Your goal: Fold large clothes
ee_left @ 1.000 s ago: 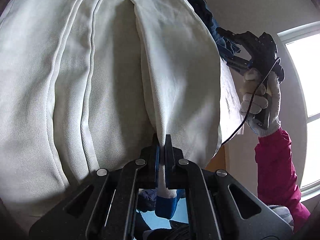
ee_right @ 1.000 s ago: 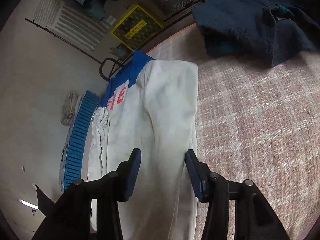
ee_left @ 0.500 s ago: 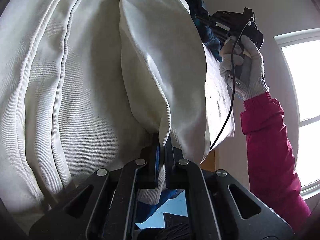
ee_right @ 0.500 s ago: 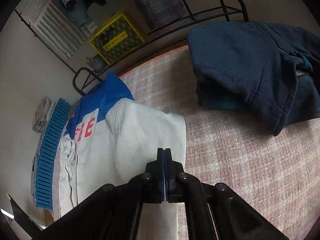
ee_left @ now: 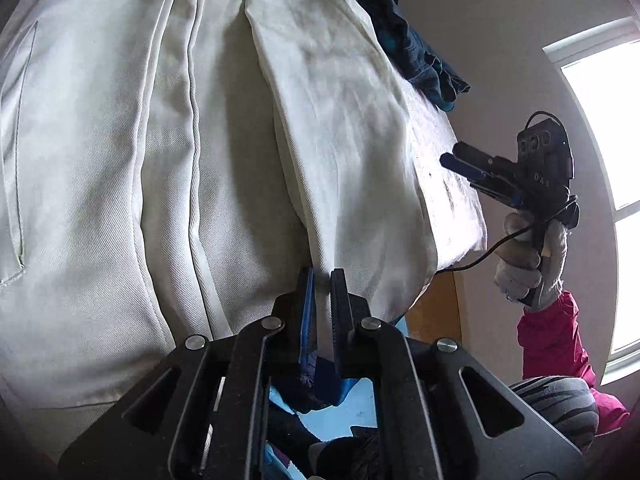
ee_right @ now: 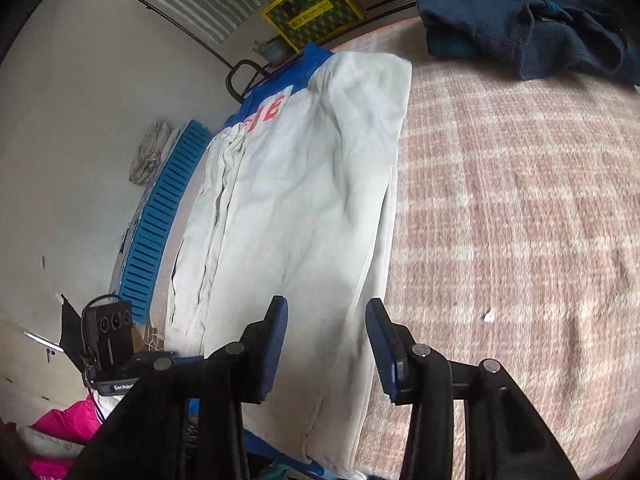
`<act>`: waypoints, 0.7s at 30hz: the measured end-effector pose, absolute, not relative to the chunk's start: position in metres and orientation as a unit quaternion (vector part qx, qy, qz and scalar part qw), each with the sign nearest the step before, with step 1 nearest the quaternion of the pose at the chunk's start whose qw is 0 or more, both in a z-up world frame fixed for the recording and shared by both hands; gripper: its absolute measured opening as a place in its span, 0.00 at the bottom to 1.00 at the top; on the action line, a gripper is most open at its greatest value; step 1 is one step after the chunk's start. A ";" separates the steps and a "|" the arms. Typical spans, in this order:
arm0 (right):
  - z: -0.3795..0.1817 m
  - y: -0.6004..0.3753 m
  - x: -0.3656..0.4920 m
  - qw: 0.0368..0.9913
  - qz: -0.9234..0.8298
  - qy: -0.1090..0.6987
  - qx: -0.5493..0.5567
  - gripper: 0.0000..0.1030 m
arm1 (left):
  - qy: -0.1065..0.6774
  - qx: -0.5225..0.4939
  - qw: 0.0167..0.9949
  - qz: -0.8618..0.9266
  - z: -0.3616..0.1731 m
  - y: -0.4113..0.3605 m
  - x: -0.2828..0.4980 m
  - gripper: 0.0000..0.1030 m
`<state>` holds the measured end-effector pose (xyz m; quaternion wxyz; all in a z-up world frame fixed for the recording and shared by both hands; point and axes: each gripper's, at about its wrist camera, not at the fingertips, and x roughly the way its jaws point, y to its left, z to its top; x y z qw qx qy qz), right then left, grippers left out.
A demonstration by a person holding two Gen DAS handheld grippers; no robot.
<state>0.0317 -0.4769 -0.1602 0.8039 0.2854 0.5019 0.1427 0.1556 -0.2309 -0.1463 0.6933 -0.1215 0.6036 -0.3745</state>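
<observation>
White jacket – blue collar, red lettering – lies flat on the plaid bed cover, long axis running straight away from both wrist cameras, collar at the far end. Left hand-held gripper: jaws together, clamped on a fold of the jacket's near hem, cloth rising between the pads. Right hand-held gripper: jaws apart, having just opened from fully closed; nothing between them, tips above the jacket's right-hand part near its long edge. In the left wrist view the right one sits off to the side, clear of the cloth, held in a gloved hand. Dark blue fleece lies well apart, at the far corner. Judgement – the right gripper needs a hem grip beside the left before a lengthwise fold toward the collar.
</observation>
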 end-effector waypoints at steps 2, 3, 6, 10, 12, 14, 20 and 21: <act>-0.168 -0.463 0.006 0.794 0.155 0.513 0.288 0.42 | 0.592 -0.112 0.702 -0.380 -0.136 -0.226 0.153 0.04; -0.172 -0.457 -0.004 0.789 0.159 0.517 0.290 0.42 | 0.587 -0.109 0.705 -0.382 -0.131 -0.224 0.154 0.04; -0.185 -0.441 -0.031 0.779 0.166 0.528 0.295 0.42 | 0.586 -0.098 0.707 -0.384 -0.126 -0.222 0.158 0.04; -0.199 -0.426 -0.054 0.773 0.165 0.541 0.287 0.43 | 0.607 -0.101 0.682 -0.396 -0.137 -0.230 0.161 0.04; -0.204 -0.423 -0.058 0.773 0.159 0.541 0.288 0.44 | 0.614 -0.092 0.680 -0.391 -0.144 -0.236 0.164 0.04; -0.207 -0.421 -0.059 0.776 0.157 0.541 0.283 0.45 | 0.619 -0.092 0.677 -0.387 -0.152 -0.241 0.166 0.04; -0.216 -0.404 -0.055 0.774 0.158 0.553 0.266 0.37 | 0.614 -0.085 0.685 -0.384 -0.161 -0.246 0.160 0.04; -0.217 -0.401 -0.055 0.772 0.160 0.554 0.268 0.20 | 0.613 -0.086 0.685 -0.384 -0.161 -0.246 0.160 0.04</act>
